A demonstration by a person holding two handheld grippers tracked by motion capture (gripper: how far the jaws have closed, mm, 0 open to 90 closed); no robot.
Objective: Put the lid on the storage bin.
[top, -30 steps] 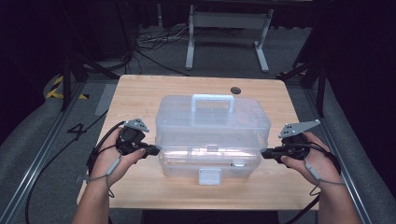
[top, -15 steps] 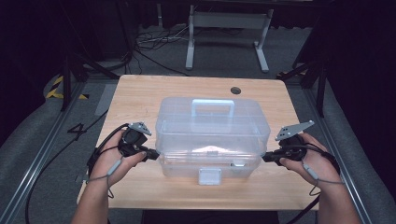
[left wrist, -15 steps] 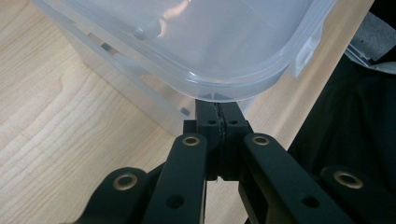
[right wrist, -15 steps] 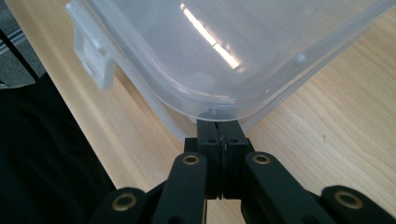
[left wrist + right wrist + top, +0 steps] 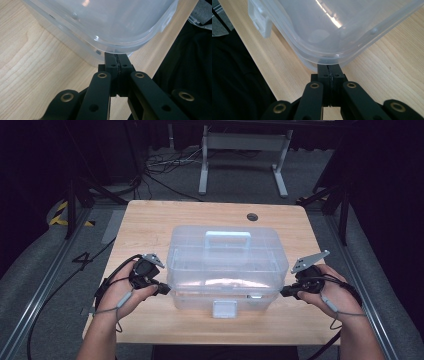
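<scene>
A clear plastic box (image 5: 227,267) with a pale carrying handle (image 5: 227,240) on its lid is being seen at the middle of the desk (image 5: 150,220), its white front latch (image 5: 224,309) facing the desk's near edge. Against the picture from a second ago, the box is being found in the same place, with handle and latch turned the same way.

The left tool (image 5: 166,290) is being held at the box's left end, low by the near corner, and the right tool (image 5: 283,293) is being held at the box's right end at a like height. Both hands are being seen closer to the box's near corners than a second ago, though the shift is slight.

In the left gripper view the left tool (image 5: 117,58) is being shown with its jaws pressed together, the tips lying under the lid's overhanging rim (image 5: 130,47). In the right gripper view the right tool (image 5: 328,67) is likewise being shown closed with nothing between its jaws, its tips tucked beneath the rim. Whether the tips are actually touching the plastic cannot quite be judged, as the rim is covering them.
</scene>
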